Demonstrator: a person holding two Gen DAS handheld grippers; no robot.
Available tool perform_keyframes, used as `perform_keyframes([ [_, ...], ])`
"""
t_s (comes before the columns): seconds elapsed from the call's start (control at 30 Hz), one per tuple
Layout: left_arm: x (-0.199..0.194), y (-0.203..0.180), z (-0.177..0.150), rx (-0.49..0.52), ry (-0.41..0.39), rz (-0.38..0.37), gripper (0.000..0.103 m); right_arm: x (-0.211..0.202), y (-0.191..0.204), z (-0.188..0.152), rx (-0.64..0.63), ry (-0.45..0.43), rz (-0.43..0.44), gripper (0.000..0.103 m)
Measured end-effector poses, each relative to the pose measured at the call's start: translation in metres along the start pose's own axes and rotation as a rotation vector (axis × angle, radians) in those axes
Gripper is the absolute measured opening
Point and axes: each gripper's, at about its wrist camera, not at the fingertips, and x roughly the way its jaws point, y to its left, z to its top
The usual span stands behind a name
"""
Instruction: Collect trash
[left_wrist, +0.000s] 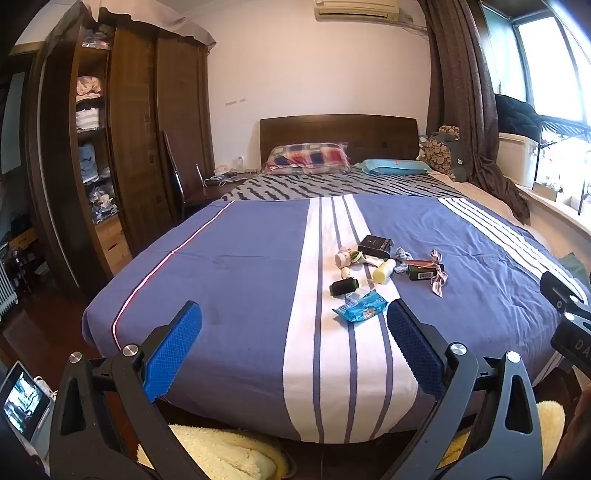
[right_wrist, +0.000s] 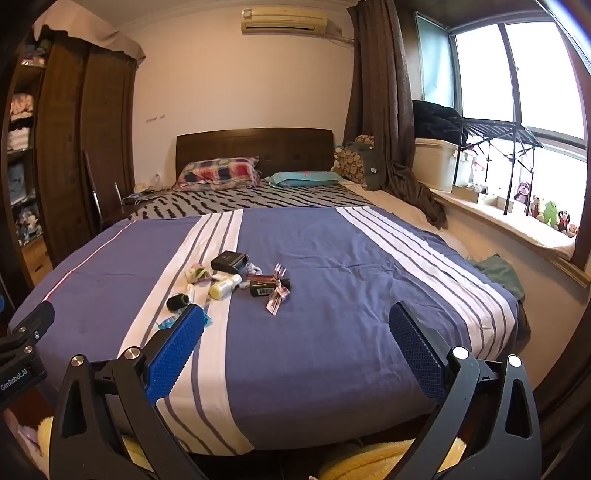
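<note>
Both the left gripper (left_wrist: 293, 328) and right gripper (right_wrist: 295, 330) hover level at the foot of the bed (left_wrist: 236, 266), fingers spread wide, gripping nothing. The trash pile (left_wrist: 384, 271) lies mid-bedspread, well ahead, its blue wrapper (left_wrist: 360, 306) nearest.

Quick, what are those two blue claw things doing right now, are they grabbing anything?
Left gripper: open, holding nothing, above the bed's near edge.
Right gripper: open, holding nothing, also over the bed.

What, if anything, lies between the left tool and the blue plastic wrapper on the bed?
Nothing visible: the left tool is open above the striped quilt, and the crumpled blue plastic wrapper is the nearest item of the pile.
</note>
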Motion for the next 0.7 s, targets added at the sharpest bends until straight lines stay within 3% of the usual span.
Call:
perform_keyframes([
  [0.7, -0.007, -0.001, 0.004, 0.002, -0.019, 0.004, 0.095, 0.004, -0.004, -0.006, 0.015, 0.011, 0.012, 0.1],
])
